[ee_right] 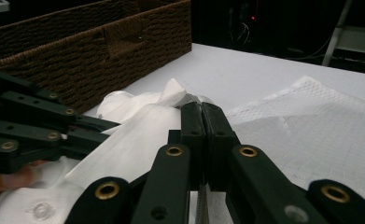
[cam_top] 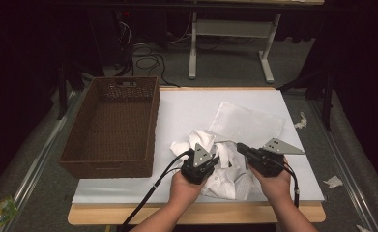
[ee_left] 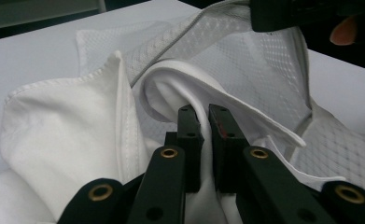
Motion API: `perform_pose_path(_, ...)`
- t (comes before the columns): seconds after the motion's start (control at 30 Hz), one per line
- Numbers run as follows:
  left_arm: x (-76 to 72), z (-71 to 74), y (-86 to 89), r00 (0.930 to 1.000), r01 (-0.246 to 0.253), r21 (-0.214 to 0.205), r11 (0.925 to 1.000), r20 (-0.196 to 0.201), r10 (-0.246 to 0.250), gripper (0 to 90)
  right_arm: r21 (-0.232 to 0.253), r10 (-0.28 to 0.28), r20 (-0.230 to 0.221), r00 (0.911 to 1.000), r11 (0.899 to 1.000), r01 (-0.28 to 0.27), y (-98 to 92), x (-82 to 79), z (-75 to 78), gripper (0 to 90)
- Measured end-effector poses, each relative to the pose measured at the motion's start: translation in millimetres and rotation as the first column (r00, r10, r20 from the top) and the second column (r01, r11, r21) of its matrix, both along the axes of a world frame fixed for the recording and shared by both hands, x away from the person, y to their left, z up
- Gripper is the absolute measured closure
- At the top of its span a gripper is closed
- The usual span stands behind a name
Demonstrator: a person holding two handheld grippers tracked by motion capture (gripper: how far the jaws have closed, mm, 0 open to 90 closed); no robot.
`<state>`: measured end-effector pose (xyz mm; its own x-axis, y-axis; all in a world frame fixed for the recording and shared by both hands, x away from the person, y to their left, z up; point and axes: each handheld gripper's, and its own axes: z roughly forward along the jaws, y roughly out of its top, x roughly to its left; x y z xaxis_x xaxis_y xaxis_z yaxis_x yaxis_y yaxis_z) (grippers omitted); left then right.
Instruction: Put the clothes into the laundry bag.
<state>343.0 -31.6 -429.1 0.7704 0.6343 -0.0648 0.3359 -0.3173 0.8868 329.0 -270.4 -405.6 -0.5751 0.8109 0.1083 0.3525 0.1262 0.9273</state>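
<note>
At the far left of the high view, a brown wicker basket (cam_top: 110,126) is seen standing on the white table top (cam_top: 186,108), its near wall also visible in the right gripper view (ee_right: 91,56). To the right of the basket, near the front edge of the table, a crumpled white shirt (cam_top: 225,166) is spread, with a sheet of white mesh fabric (cam_top: 247,123) lying partly under and behind it.

The left gripper (cam_top: 199,165) is held low over the left part of the shirt. In the left gripper view, a rolled fold of the shirt (ee_left: 171,88) is pinched between the nearly closed jaws of the left gripper (ee_left: 204,123), the cloth passing through the narrow gap between them.

Just to the right, the right gripper (cam_top: 242,149) is held against the shirt's right part, pointing toward the left one. In the right gripper view, the jaws of the right gripper (ee_right: 202,122) are pressed together, and a strip of the mesh's edge is seen coming down from between them, with shirt cloth (ee_right: 133,140) lying against them at the left. A shirt button (ee_right: 41,210) is visible at the lower left of that view.
</note>
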Motion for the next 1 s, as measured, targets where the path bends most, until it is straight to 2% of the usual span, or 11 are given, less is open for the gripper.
perform_pose_path(0.13,8.3,0.5,-4.0,0.9986,-0.048,-0.05,0.9976,-0.022,0.047,83.7,0.001,0.004,0.004,1.0,1.0,-0.004,-0.6,-0.5,0.8,89.7)
perform_pose_path(0.4,28.0,-16.8,-21.2,0.9892,-0.116,0.004,0.9932,-0.089,0.116,81.5,-0.002,0.007,-0.002,1.0,1.0,-0.007,-0.9,-0.2,-1.0,89.7)
perform_pose_path(0.53,31.3,-18.6,-18.0,0.986,-0.143,0.0,0.9898,-0.087,0.142,72.7,-0.002,0.009,-0.002,1.0,1.0,-0.009,-0.5,-0.6,-1.9,89.7)
perform_pose_path(0.57,29.2,-16.9,-14.7,0.9875,-0.138,-0.001,0.9904,-0.076,0.138,66.6,-0.005,0.009,0.001,1.0,1.0,-0.009,-1.1,-0.8,-1.8,89.7)
perform_pose_path(0.6,24.6,-14.0,-9.8,0.9894,-0.133,-0.016,0.991,-0.062,0.132,52.8,-0.001,0.01,0.0,0.9999,1.0,-0.01,-2.3,-1.5,-1.5,89.7)
perform_pose_path(0.63,21.1,-11.7,-5.9,0.9904,-0.129,-0.021,0.9915,-0.054,0.127,52.8,-0.001,0.01,0.0,0.9999,1.0,-0.01,-2.3,-1.5,-1.5,89.7)
perform_pose_path(0.67,15.7,-9.0,0.1,0.9924,-0.118,-0.036,0.9924,-0.038,0.117,43.2,0.003,0.01,-0.001,0.9999,1.0,-0.01,-3.6,-2.0,-1.5,89.7)
perform_pose_path(0.77,-0.7,-4.9,22.2,0.9963,-0.08,-0.085,0.9932,-0.039,0.077,36.3,0.004,0.008,-0.003,1.0,1.0,-0.008,-4.6,-2.3,-2.0,89.7)
perform_pose_path(0.87,-14.5,-13.2,36.7,0.9973,-0.02,-0.093,0.9955,-0.073,0.013,30.6,-0.002,0.012,-0.002,0.9999,1.0,-0.012,-5.0,-3.3,-2.7,89.7)
perform_pose_path(0.97,-23.8,-27.1,41.8,0.997,0.014,-0.099,0.995,-0.075,-0.022,30.4,-0.003,0.008,-0.012,0.9999,1.0,-0.008,-4.4,-5.0,-4.4,89.7)
perform_pose_path(1.0,-24.7,-29.0,41.4,0.9972,0.027,-0.096,0.995,-0.067,-0.033,36.2,-0.006,0.006,-0.014,0.9999,1.0,-0.007,-3.8,-5.4,-5.3,89.7)
